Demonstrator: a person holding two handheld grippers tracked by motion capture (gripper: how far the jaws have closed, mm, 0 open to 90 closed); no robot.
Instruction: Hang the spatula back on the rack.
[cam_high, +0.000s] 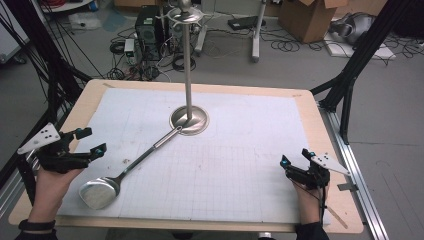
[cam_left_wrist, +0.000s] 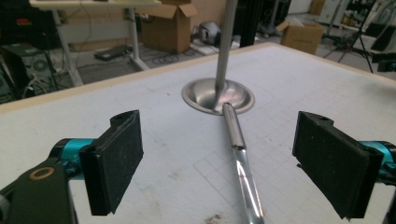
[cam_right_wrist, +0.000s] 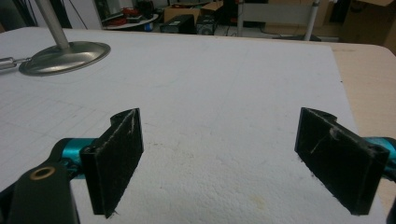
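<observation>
A steel ladle (cam_high: 127, 167) lies on the white mat, its bowl (cam_high: 98, 192) near the front left and its handle tip resting on the round base (cam_high: 189, 120) of a tall metal stand (cam_high: 188, 55). My left gripper (cam_high: 91, 140) is held open at the table's left edge, just left of the ladle handle (cam_left_wrist: 240, 154), which runs between its jaws in the left gripper view toward the stand base (cam_left_wrist: 205, 97). My right gripper (cam_high: 295, 157) is open and empty over the mat at the front right; the stand base (cam_right_wrist: 63, 57) lies far to its left.
The white gridded mat (cam_high: 240, 150) covers a wooden table (cam_high: 335, 210). Beyond the far edge the floor holds cables, a computer tower (cam_high: 148, 25) and cardboard boxes (cam_high: 310, 17). Black frame legs (cam_high: 350, 80) stand at the right.
</observation>
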